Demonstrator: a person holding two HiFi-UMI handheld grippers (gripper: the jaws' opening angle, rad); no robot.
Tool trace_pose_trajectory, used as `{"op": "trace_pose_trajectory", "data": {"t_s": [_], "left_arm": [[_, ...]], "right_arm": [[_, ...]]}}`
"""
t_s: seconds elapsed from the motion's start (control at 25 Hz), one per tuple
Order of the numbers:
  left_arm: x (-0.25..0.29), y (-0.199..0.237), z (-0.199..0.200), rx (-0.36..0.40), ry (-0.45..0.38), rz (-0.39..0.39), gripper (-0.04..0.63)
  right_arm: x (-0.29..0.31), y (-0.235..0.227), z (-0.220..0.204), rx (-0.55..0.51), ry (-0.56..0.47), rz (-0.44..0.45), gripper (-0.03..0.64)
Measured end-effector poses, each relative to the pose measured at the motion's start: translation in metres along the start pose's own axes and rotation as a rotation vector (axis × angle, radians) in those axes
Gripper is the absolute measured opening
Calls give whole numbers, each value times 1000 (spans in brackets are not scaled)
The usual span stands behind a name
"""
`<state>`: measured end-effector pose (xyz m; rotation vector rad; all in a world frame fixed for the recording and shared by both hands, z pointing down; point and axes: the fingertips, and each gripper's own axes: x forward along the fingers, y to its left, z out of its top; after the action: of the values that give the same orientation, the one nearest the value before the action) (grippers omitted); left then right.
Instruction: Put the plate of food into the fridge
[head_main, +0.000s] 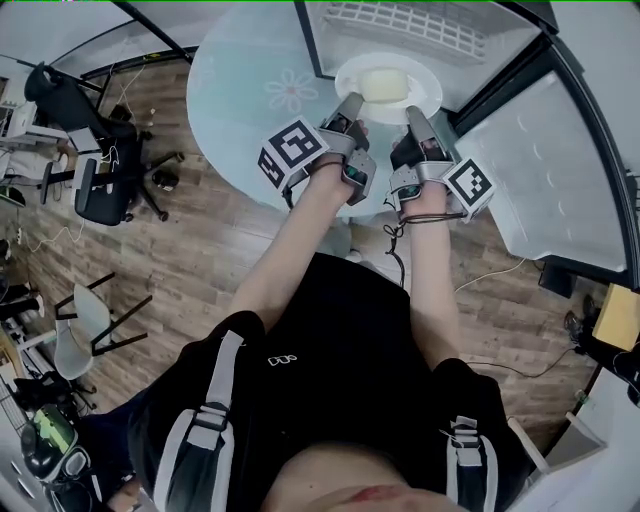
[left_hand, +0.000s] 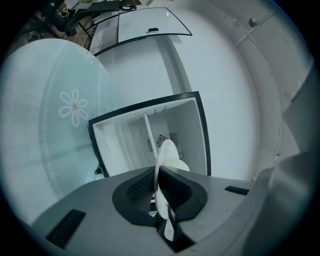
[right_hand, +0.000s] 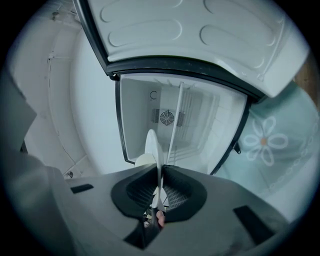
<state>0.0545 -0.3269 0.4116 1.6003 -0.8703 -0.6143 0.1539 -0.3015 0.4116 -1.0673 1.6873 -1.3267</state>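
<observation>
left gripper (head_main: 352, 101), right gripper (head_main: 415, 113) clamp level plate (head_main: 427, 88), food (head_main: 381, 85) up

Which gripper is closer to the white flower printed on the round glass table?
Left. The left gripper grips the round white plate on the side facing the white flower; the right gripper grips its opposite rim, farther away.
</observation>
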Motion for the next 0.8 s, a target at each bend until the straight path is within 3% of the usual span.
{"op": "trace_pose_trajectory", "data": {"t_s": [0.8], "left_arm": [[126,-18,58,-16,78,-9,8]], "right_arm": [[101,0,79,-47,-84,-51,37]]}}
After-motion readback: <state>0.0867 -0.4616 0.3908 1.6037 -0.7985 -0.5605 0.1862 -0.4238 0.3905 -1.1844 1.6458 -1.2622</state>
